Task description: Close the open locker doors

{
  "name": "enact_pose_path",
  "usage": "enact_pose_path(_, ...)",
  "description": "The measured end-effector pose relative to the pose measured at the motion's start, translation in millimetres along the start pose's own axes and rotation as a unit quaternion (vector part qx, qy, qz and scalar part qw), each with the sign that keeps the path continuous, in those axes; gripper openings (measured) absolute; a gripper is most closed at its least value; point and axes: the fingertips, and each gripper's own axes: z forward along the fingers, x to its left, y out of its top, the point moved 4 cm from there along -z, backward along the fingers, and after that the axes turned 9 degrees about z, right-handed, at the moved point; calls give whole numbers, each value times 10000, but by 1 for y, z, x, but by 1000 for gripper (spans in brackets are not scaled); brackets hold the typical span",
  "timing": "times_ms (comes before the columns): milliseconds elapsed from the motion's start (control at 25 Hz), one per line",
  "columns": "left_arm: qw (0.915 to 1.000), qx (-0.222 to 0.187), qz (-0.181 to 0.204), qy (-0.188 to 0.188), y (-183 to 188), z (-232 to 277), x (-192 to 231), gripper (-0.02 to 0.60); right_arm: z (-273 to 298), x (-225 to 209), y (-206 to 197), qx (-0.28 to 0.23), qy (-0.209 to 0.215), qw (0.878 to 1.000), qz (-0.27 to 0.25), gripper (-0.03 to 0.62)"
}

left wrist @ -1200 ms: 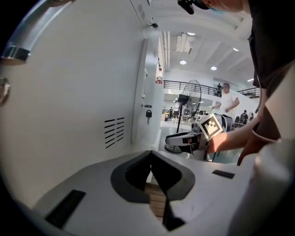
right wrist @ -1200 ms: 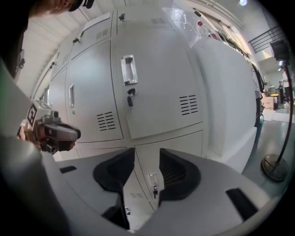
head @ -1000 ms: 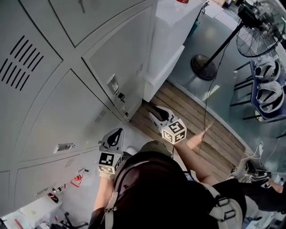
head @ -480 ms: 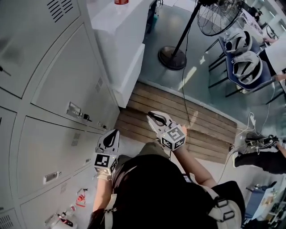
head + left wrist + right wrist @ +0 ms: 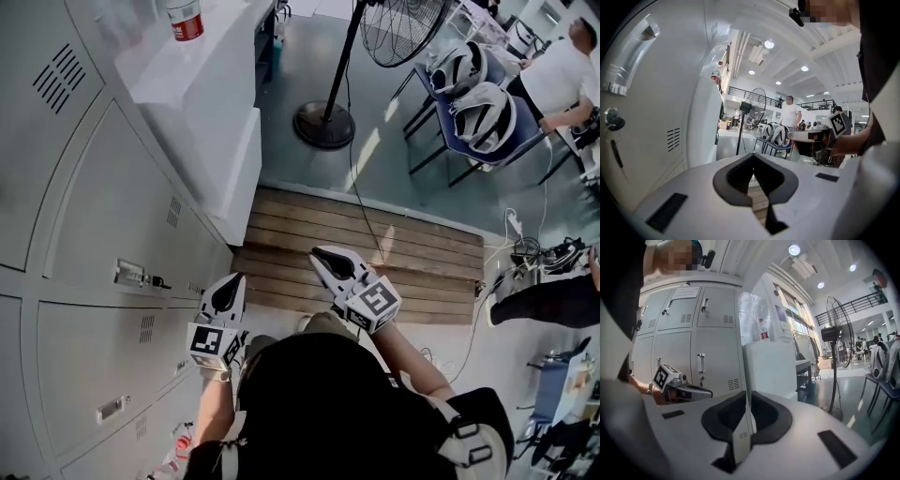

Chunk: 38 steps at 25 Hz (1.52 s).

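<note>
- **Right gripper** (image 5: 325, 255): a white two-jaw tool with a square-marker cube. Its jaws have just been closing and now meet pad to pad, with nothing between them. It points along the locker bank, a little out from the doors.
- **Left gripper** (image 5: 228, 286): the same kind of tool, with its jaws together and empty. It hangs just beside the lower doors of the locker bank.
- **Pale grey steel locker bank** (image 5: 103, 234): this is the task's thing. Every door in view lies flush with its frame, and no open door shows in any view. A small key (image 5: 155, 281) stands in a lock near the left gripper.
- **Step in hand (judgement):** the person is either between doors or finished. The next move calls for finding any door still ajar outside these views. Its free edge would then be pressed with closed jaws until it latches.
- **White box cabinet** (image 5: 202, 103): it stands against the far end of the locker bank and carries a red-labelled bottle (image 5: 185, 19).
- **Brown slatted wooden decking** (image 5: 394, 248): it lies at the foot of the locker bank.
- **Black pedestal fan** (image 5: 323, 122): it stands beyond the cabinet, and its thin cable (image 5: 361, 202) trails across the decking. Judged a trip risk on any walk past that end of the locker bank.
- **Blue chairs with white helmet-like shells** (image 5: 483, 112) and **standing person in a white shirt** (image 5: 562, 75): both are well apart from the locker bank and are no obstacle.
</note>
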Motion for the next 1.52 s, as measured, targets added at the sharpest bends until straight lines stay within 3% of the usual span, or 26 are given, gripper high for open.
enact_pose_path(200,10000,11,34,-45,19,2,0,9,-15,1,16,-200,-158,9997,20,46)
enact_pose_path(440,9993,143,357,4,27,-2,4,9,-24,11,27,-435,-231,9987,-91,48)
enact_pose_path(720,9986,-59,488,-217,16,-6,2,9,-22,14,21,-416,-211,9989,40,48)
enact_pose_path(1080,9994,73,301,-125,23,-12,-5,9,-25,14,15,-387,-162,9991,51,48)
enact_pose_path(1360,9992,94,375,32,28,-15,-9,9,-32,18,10,-306,-62,9995,1,48)
enact_pose_path(1520,9994,-3,344,17,16,-19,-16,9,-38,18,3,-222,-71,9997,-53,48)
